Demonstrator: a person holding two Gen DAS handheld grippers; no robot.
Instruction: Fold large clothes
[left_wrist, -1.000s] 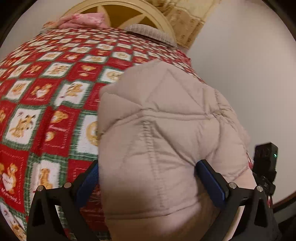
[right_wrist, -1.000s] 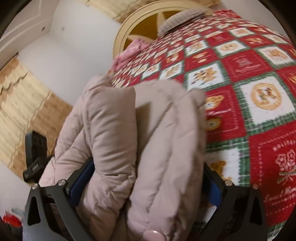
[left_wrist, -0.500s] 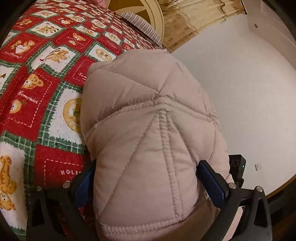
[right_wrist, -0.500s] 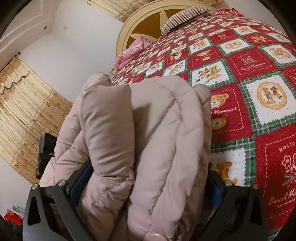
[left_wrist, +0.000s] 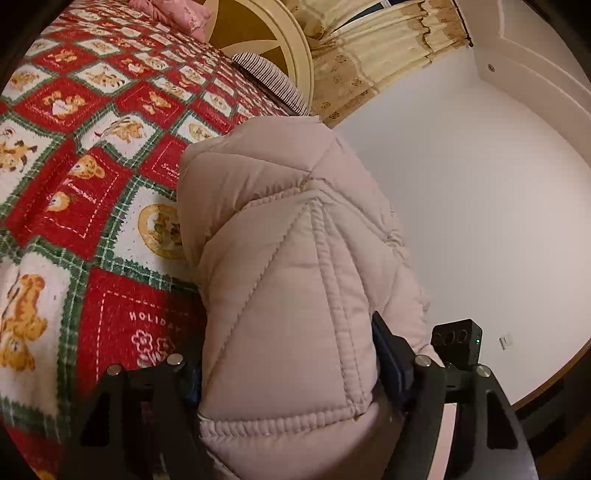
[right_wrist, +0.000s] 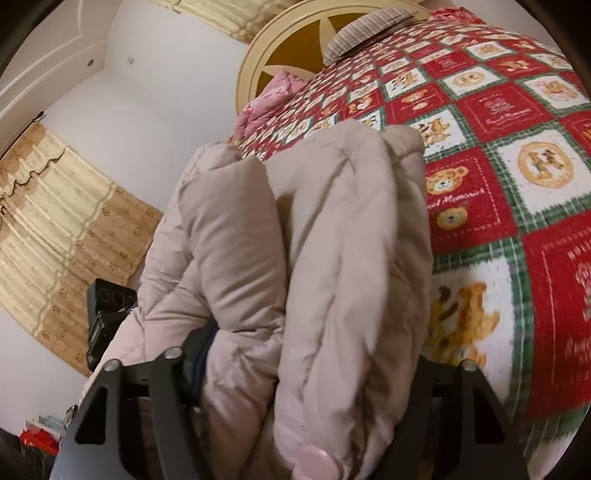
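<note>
Left wrist view: both grippers' fingers (left_wrist: 391, 354) clamp the bundled puffer jacket (left_wrist: 280, 266) above the bed (left_wrist: 92, 192); next, probably lay it flat.

jacket (left_wrist: 291, 266): pale beige-pink, quilted stitching
blanket (left_wrist: 92, 155): red and white squares, green plaid borders, golden bears
headboard (right_wrist: 291, 44): cream rim, mustard star
pillow (left_wrist: 273, 79) by headboard: grey and white stripes
curtain (right_wrist: 66, 229): gold, patterned
wall (left_wrist: 472, 206): white
</note>
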